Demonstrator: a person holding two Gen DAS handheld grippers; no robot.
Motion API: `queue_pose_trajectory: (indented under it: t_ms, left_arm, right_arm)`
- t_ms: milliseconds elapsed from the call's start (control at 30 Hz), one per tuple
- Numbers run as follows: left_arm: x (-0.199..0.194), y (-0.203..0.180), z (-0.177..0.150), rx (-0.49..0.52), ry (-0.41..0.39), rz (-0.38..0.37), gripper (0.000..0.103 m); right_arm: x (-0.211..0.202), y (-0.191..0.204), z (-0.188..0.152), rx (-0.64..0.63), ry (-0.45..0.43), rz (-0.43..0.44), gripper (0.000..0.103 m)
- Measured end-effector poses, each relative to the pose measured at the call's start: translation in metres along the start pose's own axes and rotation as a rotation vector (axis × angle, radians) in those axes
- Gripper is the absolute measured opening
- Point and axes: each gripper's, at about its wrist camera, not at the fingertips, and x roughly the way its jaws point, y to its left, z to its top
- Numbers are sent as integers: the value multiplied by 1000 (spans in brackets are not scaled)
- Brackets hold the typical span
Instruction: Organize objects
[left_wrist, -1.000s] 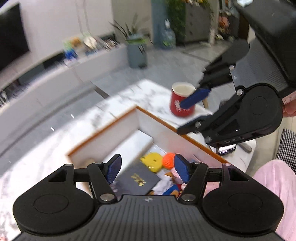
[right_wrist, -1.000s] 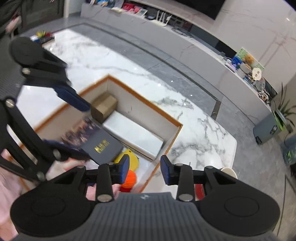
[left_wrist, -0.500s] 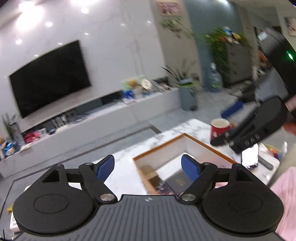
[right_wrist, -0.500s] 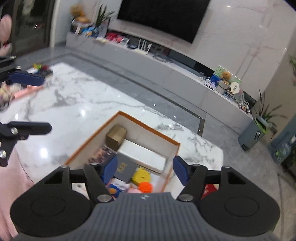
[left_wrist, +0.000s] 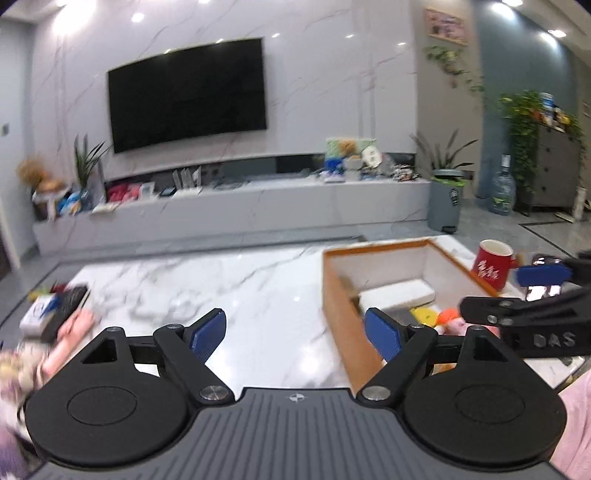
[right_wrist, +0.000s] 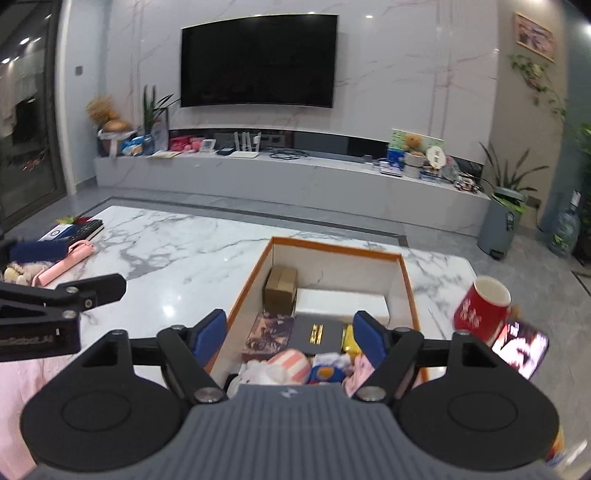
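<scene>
An orange-rimmed white box (right_wrist: 336, 244) stands on the marble table (right_wrist: 192, 258). It holds a brown carton (right_wrist: 280, 290), a white slab (right_wrist: 341, 302), a black booklet (right_wrist: 319, 332) and soft toys (right_wrist: 288, 363). My right gripper (right_wrist: 290, 332) hovers over the box's near end with its jaws opening and nothing between them. My left gripper (left_wrist: 295, 334) is open and empty over bare marble, left of the box (left_wrist: 332, 280). Each gripper shows in the other's view: the right gripper (left_wrist: 517, 291) and the left gripper (right_wrist: 62, 269).
A red mug (right_wrist: 482, 310) and a lit phone (right_wrist: 519, 347) sit right of the box. At the table's far left lie a pink stick (right_wrist: 64, 264), a dark book (right_wrist: 74, 229) and a plush (right_wrist: 14, 273). A TV wall and a low cabinet lie beyond.
Both grippers have pulled back from over the box and rolled level, now facing the TV wall. Both sets of jaws have spread wider. Nothing was picked up.
</scene>
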Motion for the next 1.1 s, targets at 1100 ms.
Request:
queue_pose_trajectory:
  t_ms: [1100]
  left_arm:
    - [5, 7, -52, -33, 143, 31, 97]
  right_arm:
    - [21, 7, -61, 187, 60, -63, 93]
